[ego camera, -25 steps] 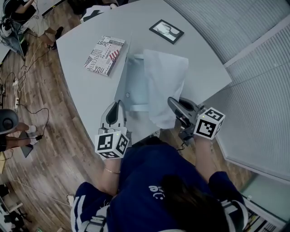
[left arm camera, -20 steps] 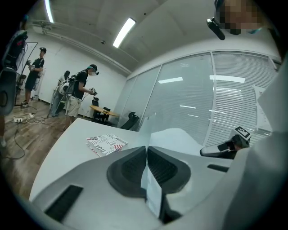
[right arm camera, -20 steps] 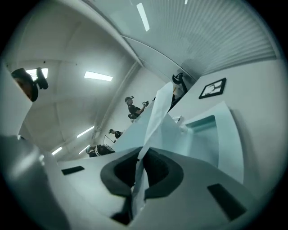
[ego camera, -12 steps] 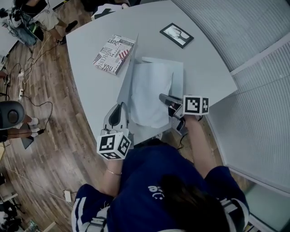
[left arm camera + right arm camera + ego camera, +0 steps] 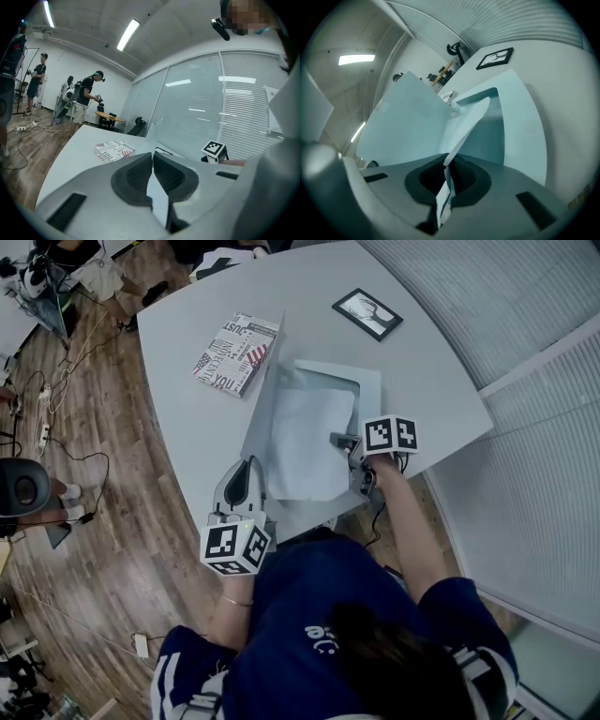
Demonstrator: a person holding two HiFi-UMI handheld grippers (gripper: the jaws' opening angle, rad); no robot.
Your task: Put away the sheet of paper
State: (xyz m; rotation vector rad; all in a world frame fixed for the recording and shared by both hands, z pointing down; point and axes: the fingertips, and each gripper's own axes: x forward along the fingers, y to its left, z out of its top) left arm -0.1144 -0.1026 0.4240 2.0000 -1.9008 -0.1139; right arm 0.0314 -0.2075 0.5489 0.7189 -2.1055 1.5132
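A pale blue folder (image 5: 367,390) lies open on the grey table (image 5: 187,418). Its cover (image 5: 262,390) stands raised on the left side, and my left gripper (image 5: 248,463) is shut on the cover's near edge (image 5: 157,201). The white sheet of paper (image 5: 300,442) lies slanted inside the folder, its right edge pinched in my shut right gripper (image 5: 339,440). In the right gripper view the sheet (image 5: 464,129) runs from the jaws down toward the folder's base (image 5: 520,122), with the raised cover (image 5: 403,117) on the left.
A printed magazine (image 5: 236,352) lies left of the folder, and a black picture frame (image 5: 367,313) sits at the table's far side. The table's curved edge is close to my body. Cables lie on the wooden floor (image 5: 84,484), and several people stand in the far room (image 5: 86,96).
My right gripper has come down and moved in over the folder with the sheet, which now lies lower and flatter inside. The left gripper still holds the cover up in place.
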